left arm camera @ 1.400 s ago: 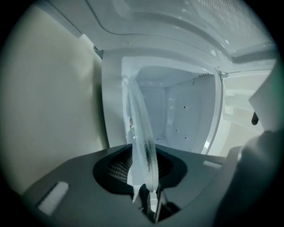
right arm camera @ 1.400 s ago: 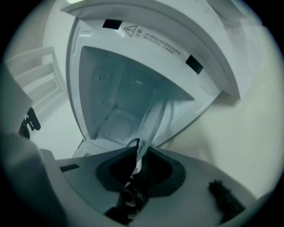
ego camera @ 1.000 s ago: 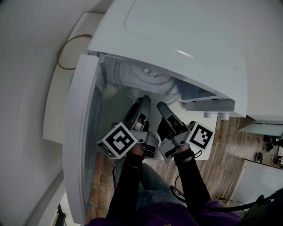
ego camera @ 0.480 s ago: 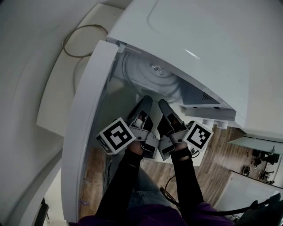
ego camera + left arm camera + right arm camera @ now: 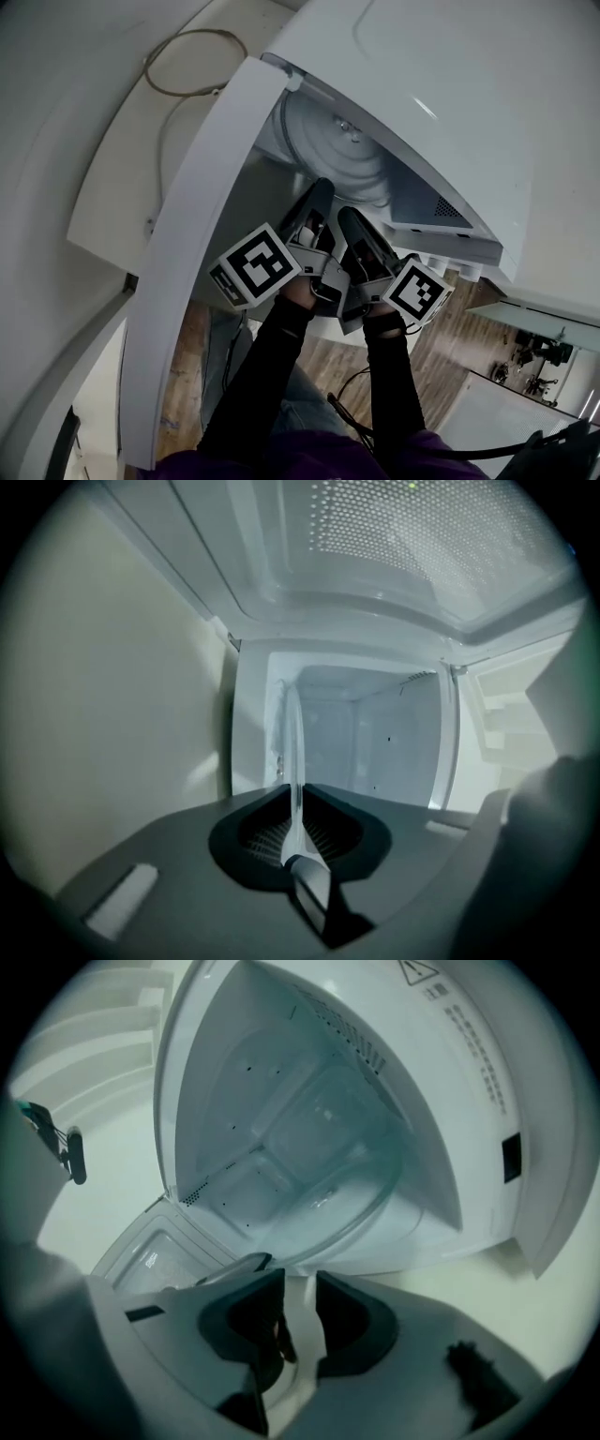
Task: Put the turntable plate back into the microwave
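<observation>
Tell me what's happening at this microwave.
A person with a hand-held gripper in each hand is putting the glass turntable plate back into the open microwave. The left hand-held gripper has just closed its jaws on the plate's rim. The right hand-held gripper has just been opening its jaws, with the rim between them. The plate is tilted in the mouth of the cavity, not yet lying flat inside. The door is swung wide.

- Beneath you: brown wood-plank floor (image 5: 469, 314).
- At your left: long white surface (image 5: 112, 197), with a thin cable (image 5: 197, 33) looped on it.
- Far left: plain pale wall (image 5: 47, 112).
- Lower right: white cabinet (image 5: 487, 422), dim light.
</observation>
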{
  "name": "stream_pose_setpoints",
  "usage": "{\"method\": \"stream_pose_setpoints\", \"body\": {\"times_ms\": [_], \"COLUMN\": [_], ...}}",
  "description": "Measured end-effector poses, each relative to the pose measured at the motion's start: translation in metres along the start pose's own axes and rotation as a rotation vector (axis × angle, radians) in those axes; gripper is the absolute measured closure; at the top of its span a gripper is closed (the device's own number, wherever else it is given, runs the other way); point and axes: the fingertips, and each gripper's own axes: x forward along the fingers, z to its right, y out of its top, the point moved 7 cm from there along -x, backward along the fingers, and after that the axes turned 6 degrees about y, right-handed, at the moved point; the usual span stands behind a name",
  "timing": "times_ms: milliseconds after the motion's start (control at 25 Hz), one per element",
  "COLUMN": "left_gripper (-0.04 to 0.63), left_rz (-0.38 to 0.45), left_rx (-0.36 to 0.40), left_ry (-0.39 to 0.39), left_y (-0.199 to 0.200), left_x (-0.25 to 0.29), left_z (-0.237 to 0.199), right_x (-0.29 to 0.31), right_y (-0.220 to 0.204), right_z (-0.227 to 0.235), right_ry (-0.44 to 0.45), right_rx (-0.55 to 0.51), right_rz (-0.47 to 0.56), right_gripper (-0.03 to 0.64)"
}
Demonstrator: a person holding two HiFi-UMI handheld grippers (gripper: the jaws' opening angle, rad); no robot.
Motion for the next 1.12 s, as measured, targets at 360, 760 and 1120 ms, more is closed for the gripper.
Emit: {"method": "stream_pose_setpoints", "body": {"times_ms": [360,760,1120], "left_gripper": [0.557,0.558,0.557], "left_rz": [-0.001,-0.035,-0.050], "left_rx": [0.000,-0.015,0.012], "left_ry": [0.017,0.004,-0.018], "left_y": [-0.003,-0.006,-0.008], "left_x": [-0.004,-0.026,-0.016], "left_z": [-0.006,-0.002,0.002], "right_x": [0.005,-0.014,-0.015], "right_y": [0.004,-0.009,0.000], "right_z": [0.003,0.008,0.011], "right_ry": [0.013,0.007,-0.020], "right_rx": [0.050,0.290,0.210], "right_rz": [0.007,0.128,0.153], "right_gripper": [0.506,0.505,0.512]}}
